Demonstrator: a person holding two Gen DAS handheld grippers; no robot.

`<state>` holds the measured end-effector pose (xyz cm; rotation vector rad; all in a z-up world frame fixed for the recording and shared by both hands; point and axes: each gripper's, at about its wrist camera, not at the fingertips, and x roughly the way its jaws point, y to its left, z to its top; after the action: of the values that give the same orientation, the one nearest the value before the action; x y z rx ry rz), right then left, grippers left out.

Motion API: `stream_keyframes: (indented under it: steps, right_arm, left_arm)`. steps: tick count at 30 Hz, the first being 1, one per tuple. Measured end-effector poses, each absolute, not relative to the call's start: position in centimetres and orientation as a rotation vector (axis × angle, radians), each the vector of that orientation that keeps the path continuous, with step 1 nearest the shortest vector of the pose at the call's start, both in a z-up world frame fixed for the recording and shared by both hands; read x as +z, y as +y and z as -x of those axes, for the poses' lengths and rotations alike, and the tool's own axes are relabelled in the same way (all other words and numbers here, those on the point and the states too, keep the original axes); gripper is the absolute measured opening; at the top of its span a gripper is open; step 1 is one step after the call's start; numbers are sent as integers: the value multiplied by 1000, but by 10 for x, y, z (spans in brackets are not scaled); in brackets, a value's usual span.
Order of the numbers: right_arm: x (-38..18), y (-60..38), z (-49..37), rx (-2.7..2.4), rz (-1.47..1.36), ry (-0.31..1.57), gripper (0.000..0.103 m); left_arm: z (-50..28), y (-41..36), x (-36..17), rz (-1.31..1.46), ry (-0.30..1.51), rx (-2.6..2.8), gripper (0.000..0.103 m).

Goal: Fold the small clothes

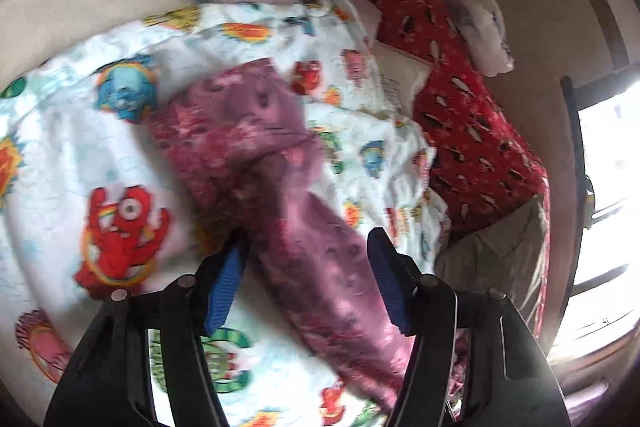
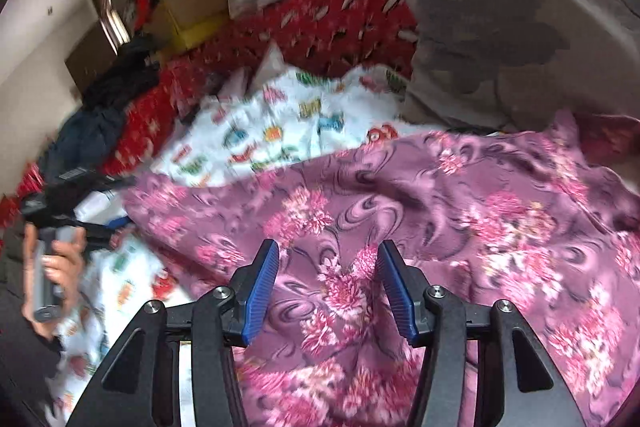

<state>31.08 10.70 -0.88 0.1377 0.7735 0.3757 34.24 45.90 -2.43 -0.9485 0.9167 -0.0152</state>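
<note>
A purple garment with pink flowers (image 2: 400,195) lies spread on a white sheet printed with cartoon monsters (image 1: 100,155). In the left wrist view a narrow, blurred stretch of the garment (image 1: 304,227) runs between the blue pads of my left gripper (image 1: 306,279), which stands open; the pads do not press on the cloth. My right gripper (image 2: 328,285) hovers open just above the garment's wide flowered part with nothing pinched. In the right wrist view a hand (image 2: 60,267) holds the left gripper's handle at the far left.
A red patterned blanket (image 1: 472,131) lies beyond the sheet. A grey pillow (image 2: 500,27) sits at the back right, cardboard boxes (image 2: 188,15) and dark clothes (image 2: 112,87) at the back left. A bright window (image 1: 608,187) is at the right.
</note>
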Motion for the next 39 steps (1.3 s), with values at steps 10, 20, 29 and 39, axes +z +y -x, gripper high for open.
stream_keyframes:
  steps: [10, 20, 29, 39]
  right_arm:
    - [-15, 124, -306, 330, -78, 781, 52]
    - [-18, 124, -304, 283, -30, 797, 55]
    - [-20, 118, -299, 264, -26, 808, 55]
    - [-5, 60, -257, 184, -65, 755, 55]
  left_arm:
    - [-372, 444, -38, 932, 954, 57, 36]
    - [-361, 379, 18, 665, 936, -55, 4]
    - [-352, 304, 55, 628, 941, -209, 4]
    - [-333, 207, 61, 574, 993, -290, 4]
